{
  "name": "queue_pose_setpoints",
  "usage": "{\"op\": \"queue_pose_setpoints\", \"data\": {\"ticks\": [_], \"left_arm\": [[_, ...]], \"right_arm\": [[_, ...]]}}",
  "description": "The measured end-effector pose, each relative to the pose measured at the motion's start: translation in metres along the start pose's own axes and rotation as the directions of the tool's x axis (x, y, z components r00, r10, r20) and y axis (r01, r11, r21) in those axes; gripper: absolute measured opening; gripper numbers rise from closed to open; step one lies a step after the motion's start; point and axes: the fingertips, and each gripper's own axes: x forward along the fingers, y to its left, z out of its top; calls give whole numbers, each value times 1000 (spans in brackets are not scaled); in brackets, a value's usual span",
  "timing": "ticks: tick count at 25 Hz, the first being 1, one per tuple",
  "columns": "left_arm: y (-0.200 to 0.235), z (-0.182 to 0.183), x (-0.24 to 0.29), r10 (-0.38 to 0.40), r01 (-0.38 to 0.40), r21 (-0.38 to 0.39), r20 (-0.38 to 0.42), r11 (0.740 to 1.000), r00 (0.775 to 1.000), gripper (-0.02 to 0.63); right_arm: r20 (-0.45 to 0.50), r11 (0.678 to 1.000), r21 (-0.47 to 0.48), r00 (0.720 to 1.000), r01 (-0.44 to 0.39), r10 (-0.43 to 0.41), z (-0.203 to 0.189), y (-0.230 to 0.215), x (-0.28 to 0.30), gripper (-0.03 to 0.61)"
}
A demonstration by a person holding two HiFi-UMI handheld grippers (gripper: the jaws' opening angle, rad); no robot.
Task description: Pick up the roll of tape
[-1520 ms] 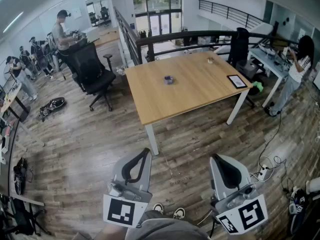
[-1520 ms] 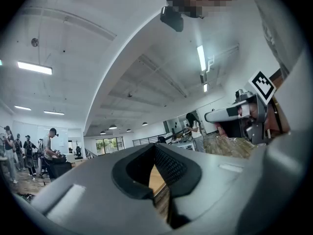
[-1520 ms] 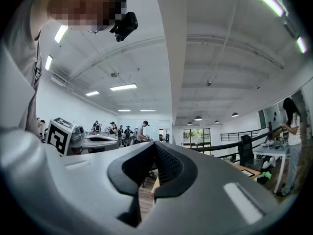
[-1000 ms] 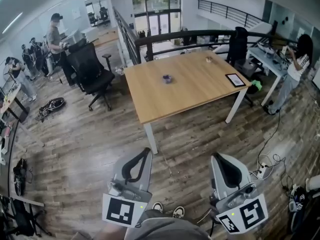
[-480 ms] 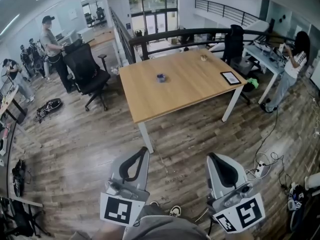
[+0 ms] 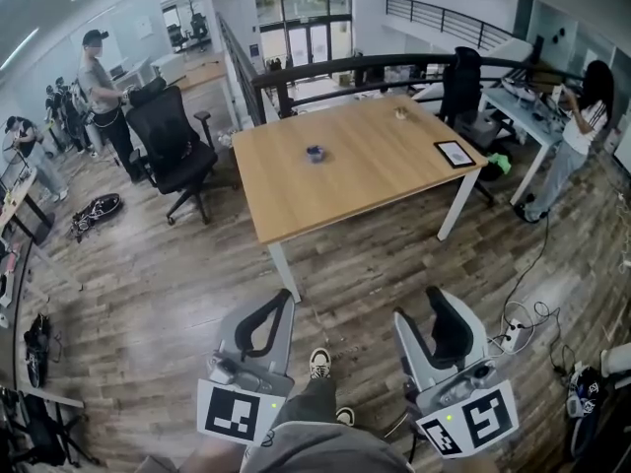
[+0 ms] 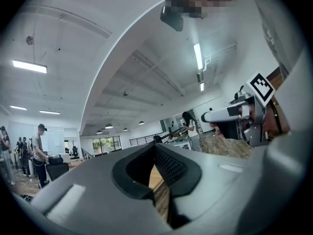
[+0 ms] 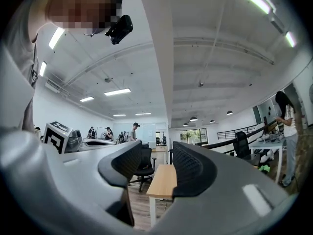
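The roll of tape (image 6: 315, 153) is a small dark blue ring lying flat on the wooden table (image 6: 375, 175), far ahead of both grippers. My left gripper (image 6: 286, 297) is held low over the floor with its jaws shut and nothing in them; in the left gripper view its tips (image 7: 154, 148) meet. My right gripper (image 6: 421, 310) hangs beside it, its jaws opening and spread wide with nothing between them. In the right gripper view the table's near corner (image 8: 164, 180) shows through the gap between its fingers.
A black office chair (image 6: 177, 136) stands left of the table. A tablet (image 6: 455, 153) and a small object (image 6: 401, 113) lie on the table's right part. People stand at the left (image 6: 99, 77) and right (image 6: 582, 116). Cables and a power strip (image 6: 518, 333) lie on the floor.
The right gripper's jaws have gone from shut to wide apart. The left gripper stays shut. My shoe has stepped forward between the grippers, and the table sits slightly nearer.
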Motion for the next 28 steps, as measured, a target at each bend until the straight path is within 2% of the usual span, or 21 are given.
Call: {"op": "queue_pose_setpoints", "data": {"ticks": [7, 13, 28], "left_arm": [[8, -12, 39, -12, 12, -9, 1, 1000, 1000, 0], [31, -23, 80, -12, 12, -16, 3, 1000, 1000, 2], [137, -44, 231, -49, 48, -35, -24, 998, 999, 2]], "right_arm": [[-30, 1000, -7, 999, 15, -15, -14, -29, 26, 184], [-50, 1000, -1, 999, 17, -17, -27, -54, 68, 183], [-101, 999, -1, 994, 42, -42, -39, -129, 236, 183]]}}
